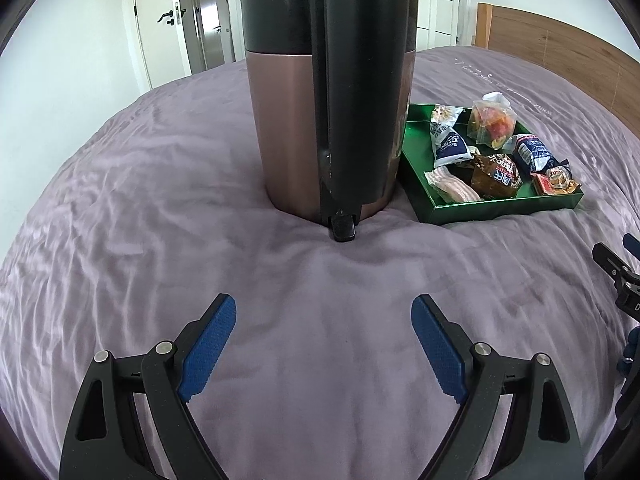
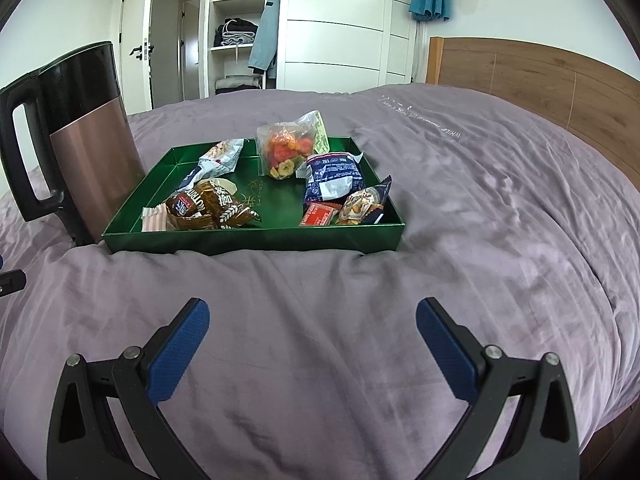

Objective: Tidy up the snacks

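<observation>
Left wrist view
Left gripper (image 1: pixel 324 320): lower centre of the frame, jaws spread wide, nothing between the blue pads, bedspread beneath.
Kettle (image 1: pixel 320 128): upper centre, upright, copper-toned body with black top and black handle facing the camera; just beside the tray's left wall, contact not resolvable.
Tray (image 1: pixel 492 210): green, shallow, right of centre, resting on the bedspread.
Snacks (image 1: pixel 496 180): small wrapped packets lying loose inside the tray.
Right gripper (image 1: pixel 616 276): black part at the right edge; jaw state not readable here.

Right wrist view
Right gripper (image 2: pixel 312 324): lower centre, jaws wide apart, empty, well short of the tray.
Tray (image 2: pixel 256 240): centre of the frame, kettle (image 2: pixel 92 160) at its left side.
Fruit-chip bag (image 2: pixel 286 152): clear, at the tray's far wall.
Blue-white packet (image 2: pixel 332 176): right half, above an orange packet (image 2: pixel 318 216) and a biscuit packet (image 2: pixel 364 208).
Brown packets (image 2: pixel 208 208): near left corner, beside a pink wafer pack (image 2: pixel 156 218).

Handling judgement
Weight: light.
Wrapper: thin film, likely slippery and crinkly; contents probably crush easily.
Hold point: the packet body or a sealed end, light pressure.

Surroundings
Bedspread (image 2: pixel 440 300): mauve, soft, wrinkled; likely yields under load.
Room: wooden headboard (image 2: pixel 540 80) upper right, open wardrobe (image 2: pixel 240 40) upper centre.
</observation>
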